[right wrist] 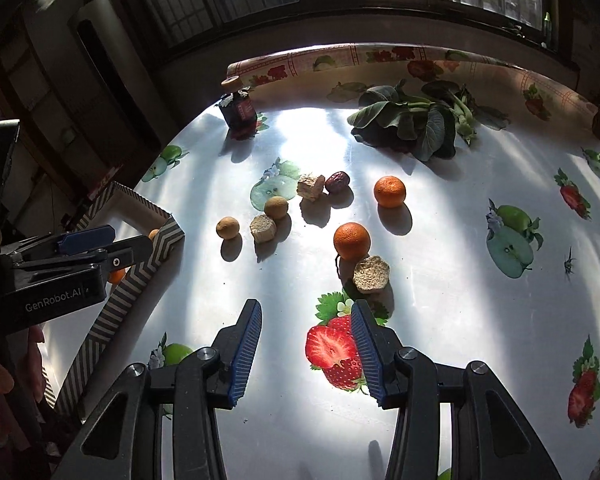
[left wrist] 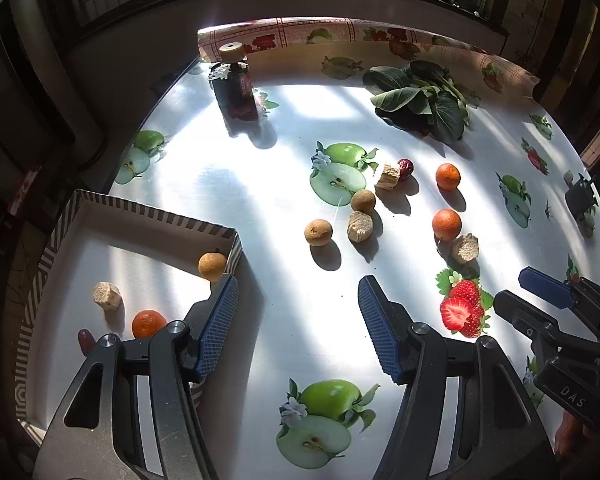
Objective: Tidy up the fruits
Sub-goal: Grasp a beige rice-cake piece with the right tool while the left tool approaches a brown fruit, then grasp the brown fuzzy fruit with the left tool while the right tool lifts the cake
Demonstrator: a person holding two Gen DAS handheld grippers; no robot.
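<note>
Sorting stood partly done — the striped box point(left wrist: 148, 216) at lower left held four pieces, while some nine lay loose mid-frame on the surface point(left wrist: 284, 208). Left gripper point(left wrist: 296, 320) gaped wide, right gripper point(right wrist: 305, 350) moderately open — both empty.

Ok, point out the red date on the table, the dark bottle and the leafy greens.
red date point(right wrist: 338, 182), right wrist view, middle of its skin
dark bottle point(right wrist: 241, 115), right wrist view, its label
leafy greens point(left wrist: 420, 98), left wrist view, central leaves
</note>
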